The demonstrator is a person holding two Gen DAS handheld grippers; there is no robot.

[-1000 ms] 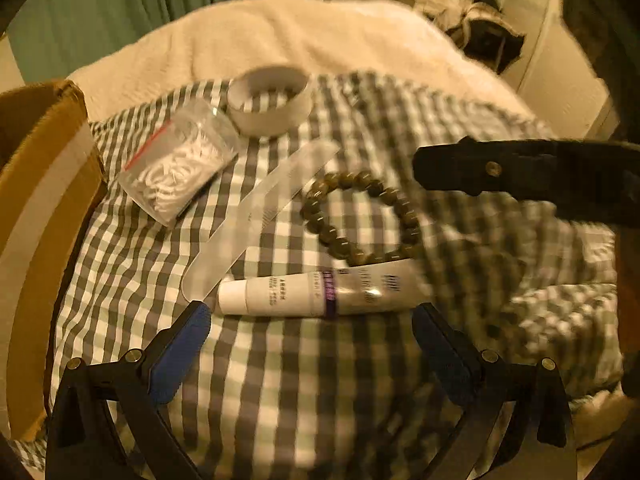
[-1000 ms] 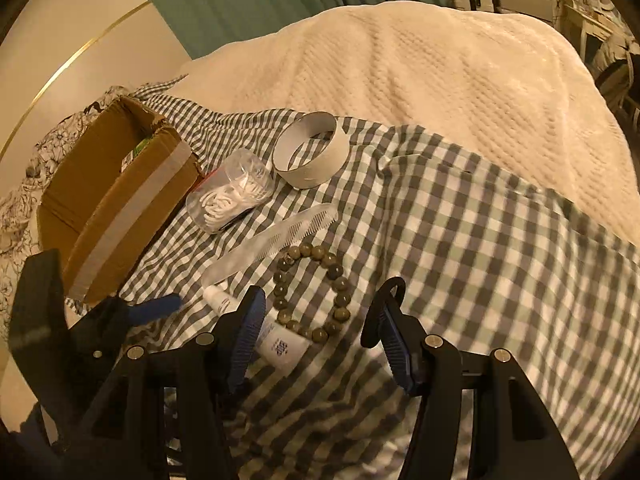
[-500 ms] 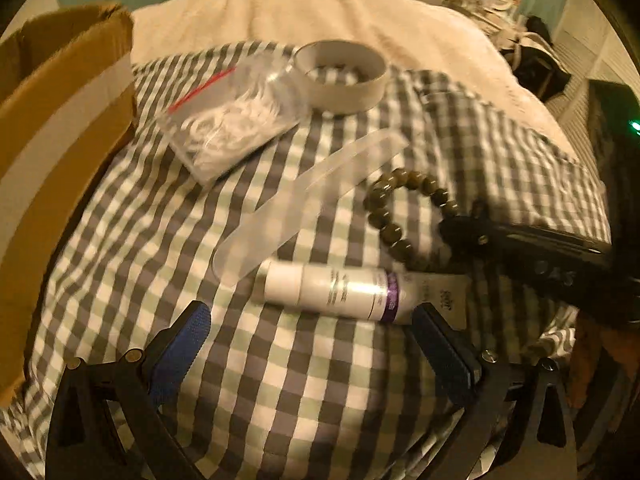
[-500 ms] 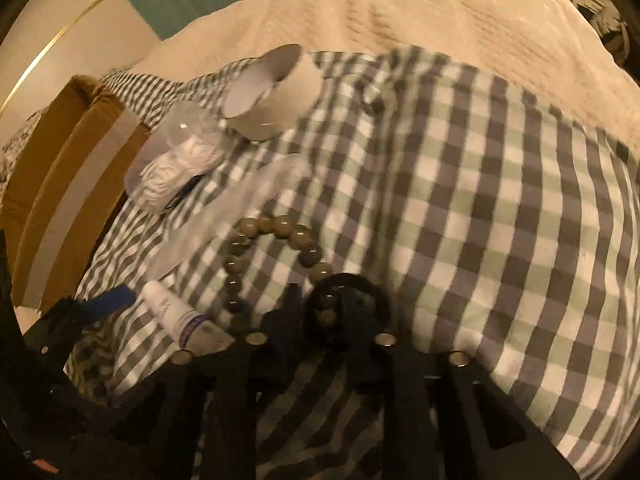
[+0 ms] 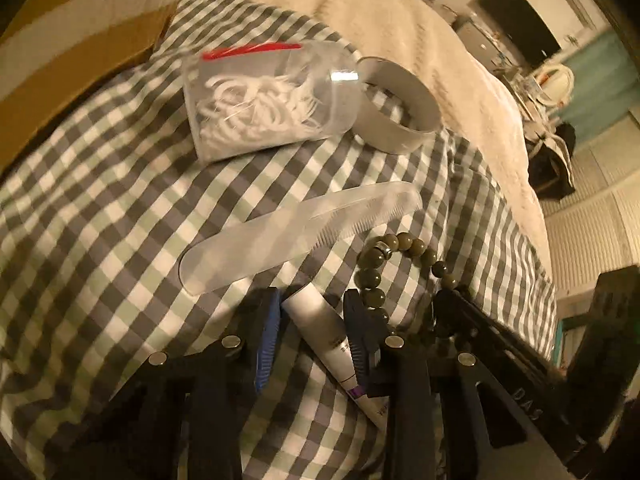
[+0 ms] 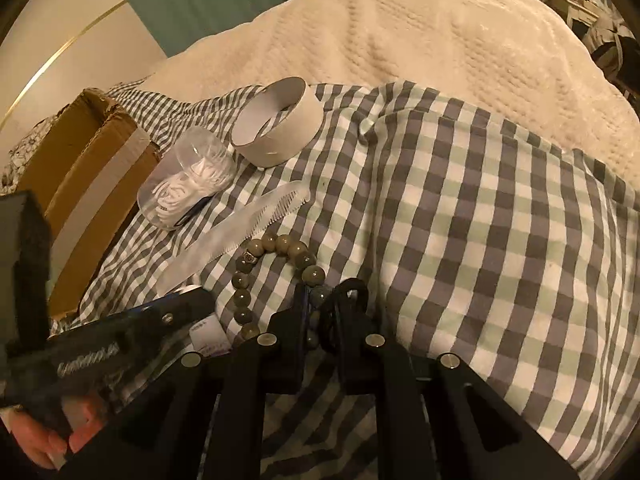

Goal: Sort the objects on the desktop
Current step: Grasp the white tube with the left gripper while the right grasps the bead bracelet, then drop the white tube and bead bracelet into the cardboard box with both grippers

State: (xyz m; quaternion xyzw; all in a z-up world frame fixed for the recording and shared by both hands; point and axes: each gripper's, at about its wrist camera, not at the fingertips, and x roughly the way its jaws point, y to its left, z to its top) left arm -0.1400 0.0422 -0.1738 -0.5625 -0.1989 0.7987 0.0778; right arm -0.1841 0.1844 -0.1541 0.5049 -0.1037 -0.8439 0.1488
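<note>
Left tool (image 5: 312, 320) now down over the tube (image 5: 324, 332), jaws closing with the tube between them, blue pads against its sides; a second ago spread wide and well short of it. Rolled since then too: tube now running lengthwise between the fingers, not crosswise. Right tool (image 6: 320, 312) pressed together on the near arc of the bracelet (image 6: 276, 272), pinching beads; a second ago half spread above it. Bracelet's far arc flat on the checked cloth (image 6: 460, 220). Just beyond tube and bracelet, clear comb (image 5: 296, 236), unmoved. Farther, bag (image 5: 264, 100) of white pieces, touching the white ring (image 5: 400, 112) near the cloth's far edge, both unmoved. Cardboard box (image 6: 92, 184) at the cloth's left edge. Cream blanket (image 6: 400, 40) beyond, covering the bed.
</note>
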